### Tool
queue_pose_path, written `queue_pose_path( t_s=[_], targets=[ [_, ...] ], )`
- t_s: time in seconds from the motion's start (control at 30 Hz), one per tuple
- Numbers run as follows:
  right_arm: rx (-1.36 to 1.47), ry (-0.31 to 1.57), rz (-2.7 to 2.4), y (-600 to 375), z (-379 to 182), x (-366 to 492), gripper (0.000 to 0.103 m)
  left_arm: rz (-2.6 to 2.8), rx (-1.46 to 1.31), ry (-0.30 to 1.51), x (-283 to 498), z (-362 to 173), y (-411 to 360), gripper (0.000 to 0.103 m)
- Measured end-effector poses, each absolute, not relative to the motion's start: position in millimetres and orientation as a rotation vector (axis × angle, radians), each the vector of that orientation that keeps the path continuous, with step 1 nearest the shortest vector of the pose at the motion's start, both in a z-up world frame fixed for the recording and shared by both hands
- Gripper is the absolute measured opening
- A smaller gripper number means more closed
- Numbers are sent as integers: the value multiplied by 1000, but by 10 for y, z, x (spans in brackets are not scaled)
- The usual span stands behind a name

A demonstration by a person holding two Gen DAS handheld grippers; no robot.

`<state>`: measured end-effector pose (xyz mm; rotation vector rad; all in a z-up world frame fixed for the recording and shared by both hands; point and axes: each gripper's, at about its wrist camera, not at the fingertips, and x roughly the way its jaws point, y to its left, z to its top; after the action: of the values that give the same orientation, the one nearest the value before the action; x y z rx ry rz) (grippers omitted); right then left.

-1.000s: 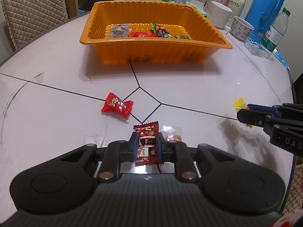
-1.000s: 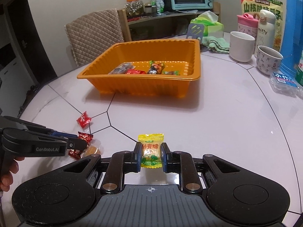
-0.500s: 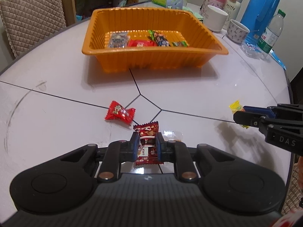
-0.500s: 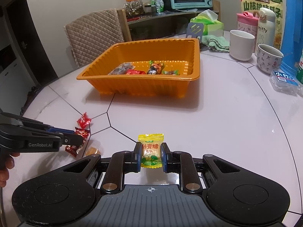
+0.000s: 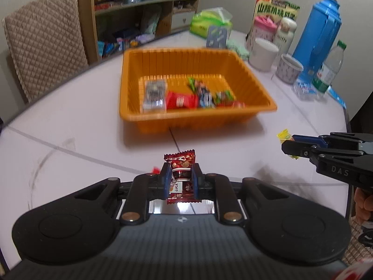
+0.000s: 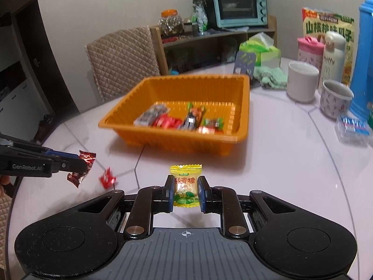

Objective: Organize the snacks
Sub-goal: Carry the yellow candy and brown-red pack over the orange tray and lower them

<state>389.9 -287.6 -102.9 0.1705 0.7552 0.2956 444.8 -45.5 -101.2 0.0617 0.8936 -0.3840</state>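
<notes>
My left gripper [image 5: 180, 175] is shut on a dark red candy [image 5: 181, 175], held above the white table; from the right wrist view that gripper [image 6: 81, 163] and its dark red candy [image 6: 86, 158] hang at the left. My right gripper [image 6: 185, 186] is shut on a yellow candy [image 6: 185, 182], also lifted off the table; the left wrist view has it [image 5: 285, 143] at the right with the yellow candy [image 5: 283, 135] poking out. Ahead stands the orange tray [image 5: 130, 88] [image 6: 243, 107] with several wrapped snacks inside. A bright red candy [image 6: 107, 178] lies on the table.
Behind and right of the tray stand a white cup [image 6: 302, 82], a patterned cup [image 6: 334, 101], bottles, a blue thermos [image 5: 317, 35], a water bottle [image 5: 328, 70] and a tissue pack [image 5: 209, 22]. A quilted chair [image 5: 44, 42] and a shelf with a toaster oven [image 6: 240, 7] lie beyond the table.
Both grippers have risen from the table with their candies and tilted up, so the tray looks nearer and the room behind shows. The bright red candy stays on the table.
</notes>
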Motion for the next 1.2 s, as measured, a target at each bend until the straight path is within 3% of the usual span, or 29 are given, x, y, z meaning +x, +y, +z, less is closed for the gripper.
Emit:
queue_pose_path(
  t_s=[0.43,1.2],
  targets=[
    [193,682,318,-2954,-762,4758,21,-407,71,803,5277,-675,-763,16],
    [208,716,266,-3089,-1080,5665,21,-380,166,838,6330,-1132,-1283,17]
  ],
)
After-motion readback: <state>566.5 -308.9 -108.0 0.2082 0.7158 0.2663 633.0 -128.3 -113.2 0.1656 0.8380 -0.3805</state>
